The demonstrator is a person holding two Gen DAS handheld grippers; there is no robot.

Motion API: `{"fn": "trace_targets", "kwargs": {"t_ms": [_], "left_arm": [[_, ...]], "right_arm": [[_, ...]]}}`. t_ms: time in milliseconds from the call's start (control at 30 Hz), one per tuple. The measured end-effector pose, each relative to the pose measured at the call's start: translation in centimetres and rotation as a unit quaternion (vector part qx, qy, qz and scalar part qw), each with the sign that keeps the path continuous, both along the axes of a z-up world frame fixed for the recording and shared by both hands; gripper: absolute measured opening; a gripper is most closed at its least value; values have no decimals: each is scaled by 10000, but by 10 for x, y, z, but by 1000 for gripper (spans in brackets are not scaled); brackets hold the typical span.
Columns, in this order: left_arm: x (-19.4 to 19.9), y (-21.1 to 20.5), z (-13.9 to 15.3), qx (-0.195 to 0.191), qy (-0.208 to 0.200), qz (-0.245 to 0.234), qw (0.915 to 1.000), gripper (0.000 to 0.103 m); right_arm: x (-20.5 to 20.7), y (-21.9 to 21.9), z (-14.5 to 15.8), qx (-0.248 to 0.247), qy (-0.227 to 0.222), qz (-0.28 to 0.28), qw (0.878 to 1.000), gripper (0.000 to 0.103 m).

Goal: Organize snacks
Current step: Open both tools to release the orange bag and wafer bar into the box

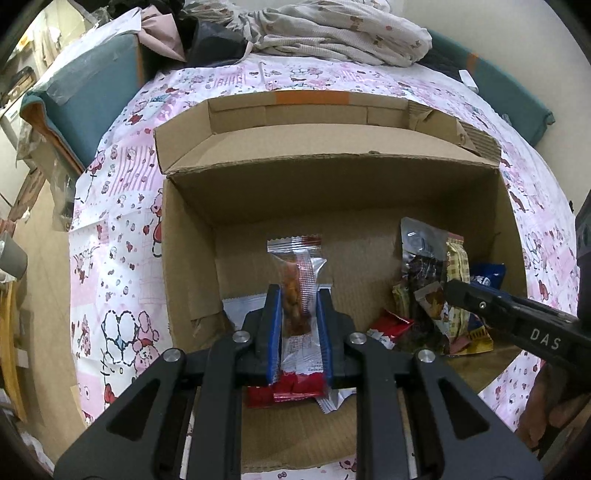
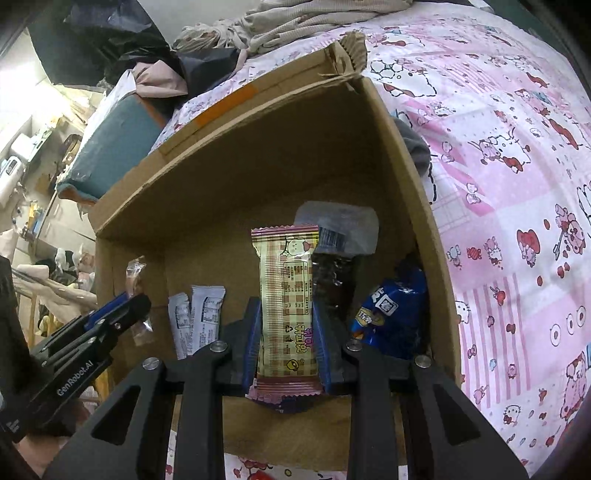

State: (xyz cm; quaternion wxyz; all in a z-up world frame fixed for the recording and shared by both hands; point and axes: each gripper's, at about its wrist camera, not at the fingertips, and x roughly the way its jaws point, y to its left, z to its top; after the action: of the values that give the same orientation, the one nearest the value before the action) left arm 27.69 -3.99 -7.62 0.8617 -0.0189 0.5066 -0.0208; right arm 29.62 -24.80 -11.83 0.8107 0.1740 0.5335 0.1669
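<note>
An open cardboard box point(image 1: 192, 258) point(image 2: 229, 177) lies on a pink cartoon-print cloth. Inside it, my left gripper point(image 1: 298, 295) is shut on a clear snack packet with red ends point(image 1: 297, 280), held upright above the box floor. My right gripper point(image 2: 286, 306) is shut on a cream checked snack bar point(image 2: 286, 291), also inside the box. In the left wrist view the right gripper point(image 1: 454, 290) reaches in from the right beside a pile of packets point(image 1: 428, 295). In the right wrist view the left gripper point(image 2: 136, 306) enters from the left with its clear packet point(image 2: 135, 271).
White sachets point(image 2: 192, 314) lie on the box floor at the left; a dark clear pouch point(image 2: 334, 269) and a blue packet point(image 2: 391, 310) stand at the right wall. Red packets point(image 1: 288, 391) lie under my left gripper. Crumpled bedding point(image 1: 332, 29) and a teal cushion point(image 1: 96, 99) lie beyond the box.
</note>
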Motion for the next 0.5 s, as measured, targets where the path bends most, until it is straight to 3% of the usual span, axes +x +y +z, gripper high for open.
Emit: {"fn": "trace_targets", "kwargs": {"t_ms": [100,167,233,300,367,433,500], "left_arm": [[1,-2,0,38,10,-16,10000,18],[2,-4,0,96,17,-31,9999,25],[1,-5,0,95,24,-1,10000,42],[-1,-5,1,73,2,5,10000,49],[-3,-5,2,-28,27,-45,10000,59],[-6,-4,5,-147,12,-50,9999,74],[-9,-3,8,-205,-37,-53,9998,83]], "right_arm": [[1,-1,-3,52,71,-3,10000,30],[2,-1,-3,49,63,8,10000,31],[2,-3,-1,133,38,28,9999,31],[2,-5,1,216,7,15,9998,32],[2,-8,4,345,-31,-4,9994,40],[1,-8,7,548,-115,20,9984,60],[0,-6,11,590,-230,86,9980,69]]}}
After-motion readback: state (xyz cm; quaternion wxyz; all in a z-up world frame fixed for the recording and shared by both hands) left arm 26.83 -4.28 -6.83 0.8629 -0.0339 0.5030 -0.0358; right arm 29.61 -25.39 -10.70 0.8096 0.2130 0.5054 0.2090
